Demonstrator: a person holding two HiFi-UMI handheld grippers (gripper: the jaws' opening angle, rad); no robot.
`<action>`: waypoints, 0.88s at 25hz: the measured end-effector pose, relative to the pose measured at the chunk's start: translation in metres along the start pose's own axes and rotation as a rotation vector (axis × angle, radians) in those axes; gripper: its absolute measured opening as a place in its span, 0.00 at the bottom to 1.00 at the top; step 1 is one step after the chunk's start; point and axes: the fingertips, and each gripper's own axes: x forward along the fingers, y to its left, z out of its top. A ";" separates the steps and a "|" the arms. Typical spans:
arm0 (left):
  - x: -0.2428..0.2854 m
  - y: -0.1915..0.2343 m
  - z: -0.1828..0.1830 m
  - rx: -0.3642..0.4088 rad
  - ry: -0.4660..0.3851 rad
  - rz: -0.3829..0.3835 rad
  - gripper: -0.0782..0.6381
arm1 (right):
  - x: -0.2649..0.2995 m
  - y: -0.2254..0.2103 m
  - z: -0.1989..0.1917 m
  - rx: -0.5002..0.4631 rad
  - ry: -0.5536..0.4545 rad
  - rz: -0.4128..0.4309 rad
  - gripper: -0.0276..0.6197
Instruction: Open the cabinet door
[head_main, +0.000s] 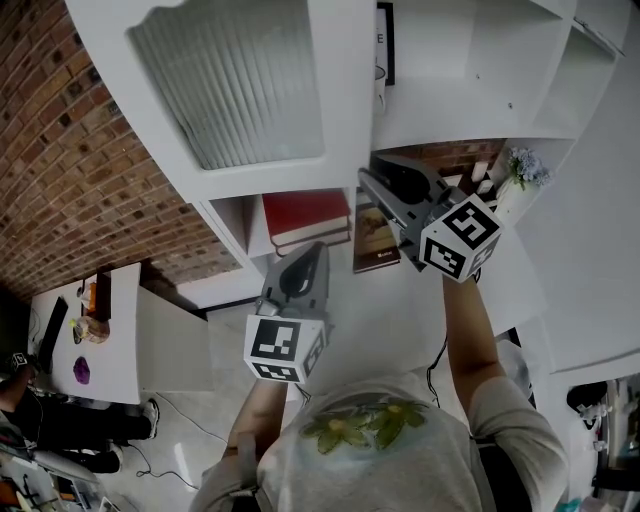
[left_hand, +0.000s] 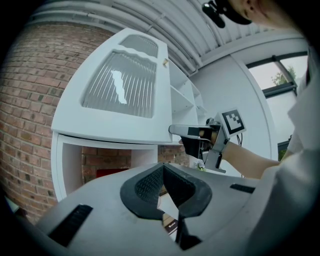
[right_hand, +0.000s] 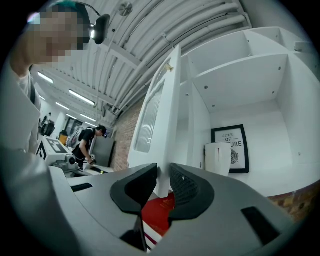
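Cabinet door (head_main: 230, 90), white frame with ribbed glass, fills 11 o'clock of the head view. It stands swung off the front of the white cabinet (head_main: 470, 90), whose open shelves run to 1 o'clock. Judged partly open, pull likely not finished. Brick wall (head_main: 70, 150) is at 9 o'clock, behind the unit.

Right gripper (head_main: 368, 180) sits at the door's 5 o'clock corner, jaws clamped on the door's near edge with one pad on each face. The hinge looks to be on the far side, so gripping this edge probably gives the most leverage. Left gripper (head_main: 316, 252) hangs at 7 o'clock of the right one, jaws together with nothing in them, well apart from the door. It looks parked, clear of the swing path.

Red book (head_main: 305, 215) lies flat on the lower shelf, at 6 o'clock under the door.

View differences:
- **Right gripper view:** only this one shows the door edge-on between the pads. It also shows a white mug (right_hand: 217, 159) and a framed print (right_hand: 230, 149) at 3 o'clock in the compartment beside the edge, and a person (right_hand: 92, 145) at a bench at 9 o'clock.
- **Left gripper view:** only this one shows the door's glass face square-on, with the right gripper side-on at the bottom corner.
- **Head view:** only this one shows both grippers together, plus flowers (head_main: 525, 165) at 2 o'clock.
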 end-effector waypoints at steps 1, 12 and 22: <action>-0.001 -0.001 0.000 0.000 0.000 0.000 0.12 | -0.001 0.001 0.000 0.001 0.000 -0.001 0.18; -0.010 -0.009 -0.001 -0.003 0.006 -0.008 0.12 | -0.008 0.011 0.003 0.010 0.002 -0.014 0.18; -0.020 -0.012 -0.003 -0.006 0.009 -0.001 0.12 | -0.014 0.020 0.006 0.008 0.008 -0.021 0.18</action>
